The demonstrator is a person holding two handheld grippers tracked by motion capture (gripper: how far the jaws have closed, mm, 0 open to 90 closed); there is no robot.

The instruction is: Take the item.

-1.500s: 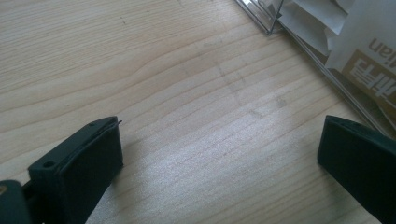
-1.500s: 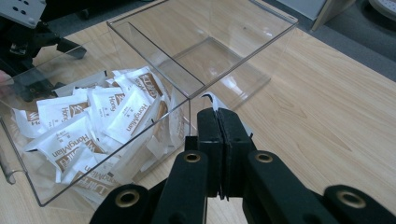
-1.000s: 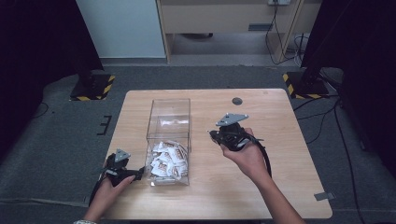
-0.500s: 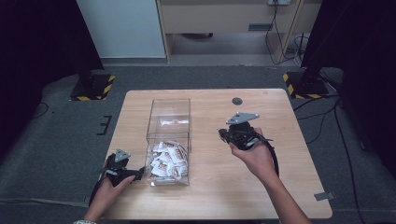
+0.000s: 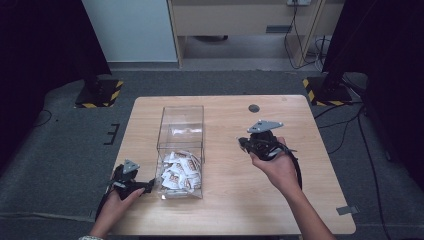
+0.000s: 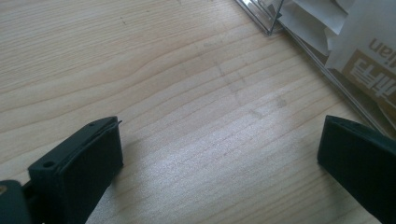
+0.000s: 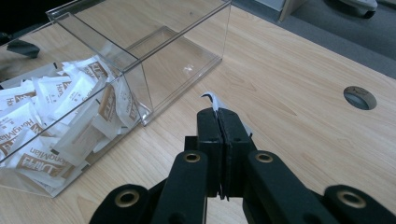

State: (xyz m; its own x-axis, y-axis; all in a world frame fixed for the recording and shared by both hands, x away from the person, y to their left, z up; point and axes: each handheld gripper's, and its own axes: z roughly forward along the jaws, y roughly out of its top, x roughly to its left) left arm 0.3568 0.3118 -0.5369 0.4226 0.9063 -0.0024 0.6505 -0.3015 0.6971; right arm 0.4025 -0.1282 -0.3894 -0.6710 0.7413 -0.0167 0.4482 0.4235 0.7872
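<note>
A clear plastic box [image 5: 182, 131] stands on the wooden table [image 5: 300, 200], its near half heaped with white sachets [image 5: 177, 172]. My right gripper [image 5: 243, 143] hovers to the right of the box, shut on a white sachet whose thin curled corner [image 7: 211, 98] sticks out past the tips. In the right gripper view my right gripper [image 7: 223, 113] has its jaws pressed together, and the box [image 7: 140, 56] lies ahead on the left. My left gripper [image 5: 146, 186] rests low by the box's near left corner. In its own view my left gripper [image 6: 219, 149] is open over bare wood, with sachets [image 6: 369, 46] behind the box wall at the upper right.
A round cable hole [image 5: 254, 108] sits in the table's far right part, also seen as the hole [image 7: 358, 97] in the right gripper view. Dark stands with striped bases [image 5: 327, 90] flank the table on grey carpet. The box's far half holds nothing.
My right hand has drifted to the right, away from the box, with the sachet still pinched. The left hand has stayed put.
</note>
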